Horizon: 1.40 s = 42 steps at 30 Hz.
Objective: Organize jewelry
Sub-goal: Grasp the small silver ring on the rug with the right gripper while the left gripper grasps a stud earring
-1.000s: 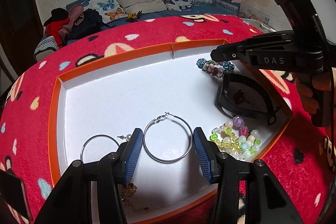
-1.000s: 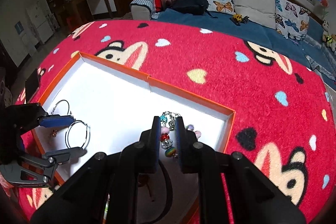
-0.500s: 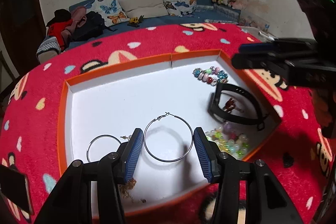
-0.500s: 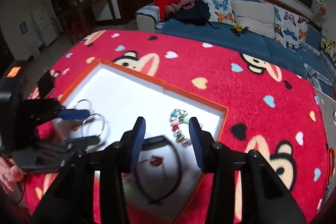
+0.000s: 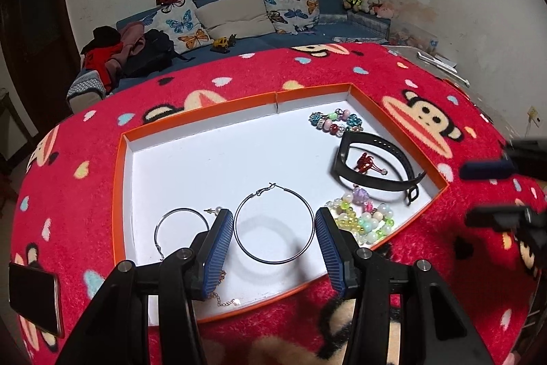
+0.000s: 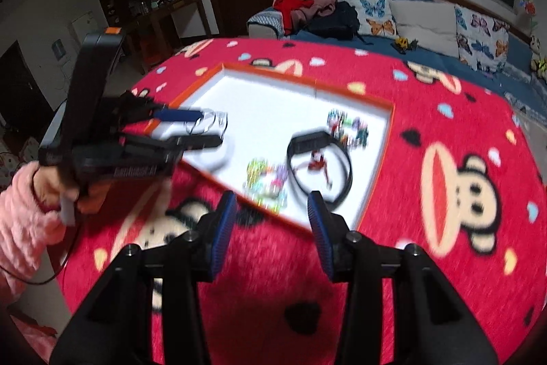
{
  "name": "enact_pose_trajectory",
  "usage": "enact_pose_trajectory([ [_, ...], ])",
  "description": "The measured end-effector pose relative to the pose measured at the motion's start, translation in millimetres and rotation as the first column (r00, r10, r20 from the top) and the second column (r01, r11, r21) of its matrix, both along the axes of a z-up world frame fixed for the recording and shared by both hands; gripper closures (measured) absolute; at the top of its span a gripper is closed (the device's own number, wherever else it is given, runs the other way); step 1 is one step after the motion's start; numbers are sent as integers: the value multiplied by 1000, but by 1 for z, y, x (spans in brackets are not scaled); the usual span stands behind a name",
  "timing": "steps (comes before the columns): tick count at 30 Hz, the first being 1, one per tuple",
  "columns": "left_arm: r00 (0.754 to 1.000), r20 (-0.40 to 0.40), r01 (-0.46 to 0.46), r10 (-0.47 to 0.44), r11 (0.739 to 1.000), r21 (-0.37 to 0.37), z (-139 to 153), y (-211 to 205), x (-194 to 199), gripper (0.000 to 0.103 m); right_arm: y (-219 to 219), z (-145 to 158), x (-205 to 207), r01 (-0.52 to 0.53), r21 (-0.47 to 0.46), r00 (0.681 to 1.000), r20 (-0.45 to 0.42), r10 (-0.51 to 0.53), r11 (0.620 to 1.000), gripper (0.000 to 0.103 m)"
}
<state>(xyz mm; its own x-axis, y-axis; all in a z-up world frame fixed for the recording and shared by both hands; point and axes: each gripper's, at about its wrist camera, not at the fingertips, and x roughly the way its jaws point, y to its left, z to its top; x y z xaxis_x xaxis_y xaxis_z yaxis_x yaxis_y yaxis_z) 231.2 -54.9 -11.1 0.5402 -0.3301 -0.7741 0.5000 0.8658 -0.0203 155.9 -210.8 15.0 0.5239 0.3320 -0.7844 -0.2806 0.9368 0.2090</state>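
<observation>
The tray (image 5: pixel 119 180), a shallow white box with an orange rim, lay on a red cartoon-monkey blanket (image 5: pixel 85 139). The left gripper (image 5: pixel 274 235) hung over the tray's 6 o'clock edge with its jaws partway apart and nothing pressed between the blue pads; in its own view the big hoop (image 5: pixel 274 223) showed in the gap between the fingers, lying flat on the tray floor with its shadow beneath it. At the hoop's 9 o'clock lay a smaller hoop (image 5: pixel 181 230), with a pearl stud (image 5: pixel 214 210) just beside it, and a thin gold chain (image 5: pixel 224 298) trailed at the tray's 6 o'clock behind the left finger. A dark-bead bracelet (image 5: pixel 336 122) sat at the tray's 1 o'clock corner, a black band (image 5: pixel 376 165) at 3 o'clock with a small red charm (image 5: pixel 365 161) inside its loop, and a pastel bead bracelet (image 5: pixel 362 218) at 4 o'clock, near the rim. The right gripper (image 6: pixel 271 219) was empty, its jaws moderately apart over the blanket just outside the tray's near edge; its view was smeared by motion, so the fine pieces there could only be made out roughly. In that view a hand (image 6: pixel 56 190) in a pink fleece sleeve (image 6: pixel 24 228) gripped the left gripper's handle at 9 o'clock. A phone (image 5: pixel 34 300) lay on the blanket at 8 o'clock of the tray.
</observation>
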Motion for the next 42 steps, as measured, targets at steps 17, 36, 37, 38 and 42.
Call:
enact_pose_trajectory([
  [17,998,-64,0,1,1000,10,-29,-11,29,47,-1,-51,-10,13,51,992,-130,-6,999,59],
  [36,999,24,27,-27,999,-29,-1,1,-12,43,-2,-56,26,24,-14,995,-96,-25,1000,59],
  [37,999,26,34,-33,999,-34,1,2,-17,43,-2,-58,28,24,-16,995,-96,-25,1000,59],
  [38,999,28,43,-42,998,-38,3,2,-23,43,-1,-61,29,19,-16,994,-104,-21,1000,60],
  [42,997,28,66,-65,997,-41,5,3,-43,43,10,-64,25,-17,-50,996,-90,12,999,65],
])
